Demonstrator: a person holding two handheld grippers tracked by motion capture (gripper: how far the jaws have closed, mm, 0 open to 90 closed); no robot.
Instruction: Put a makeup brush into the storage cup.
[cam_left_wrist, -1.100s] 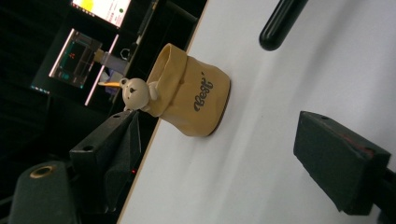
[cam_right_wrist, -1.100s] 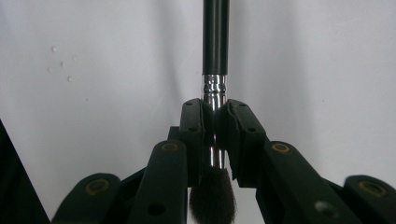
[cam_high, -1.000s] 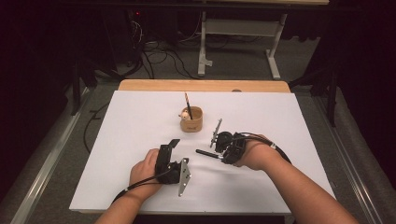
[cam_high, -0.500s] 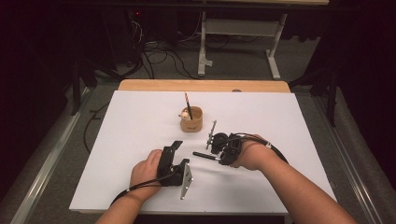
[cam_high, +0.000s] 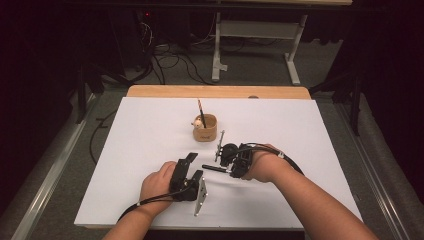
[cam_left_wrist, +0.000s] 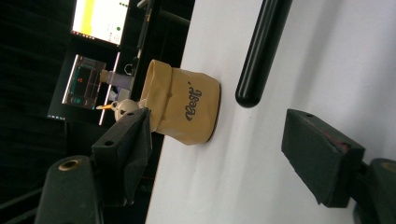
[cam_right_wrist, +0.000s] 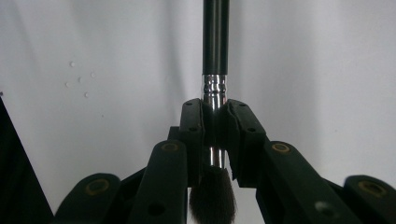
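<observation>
We find the right gripper (cam_high: 226, 162) clamped on a black-handled brush (cam_right_wrist: 215, 56), its jaws pressed together on the silver ferrule just above the dark bristles, which sit back between the gripper's arms. Holding it at the ferrule leaves the long handle free: in the high view the handle (cam_high: 214, 168) juts out level to the left over the white table (cam_high: 320, 150), toward the left gripper (cam_high: 192, 166). We judge this a presentation of the free end, either for a handover or to swing it toward the cup. The left gripper lies on its side at the near middle of the table with its jaws apart and nothing between them; they have just been closing somewhat, yet no pad touches anything. Its own view shows the rounded end of the handle (cam_left_wrist: 261, 51) hanging just beyond the open jaws, near but apart. The tan cup (cam_high: 205, 128) stands upright just beyond both grippers, toward the far middle, already holding a pencil (cam_high: 201, 111) and a small pale figure (cam_high: 198, 122); we take it for the brush's destination. A regrip nearer the handle's end would, in our judgement, help stand the brush in it.
</observation>
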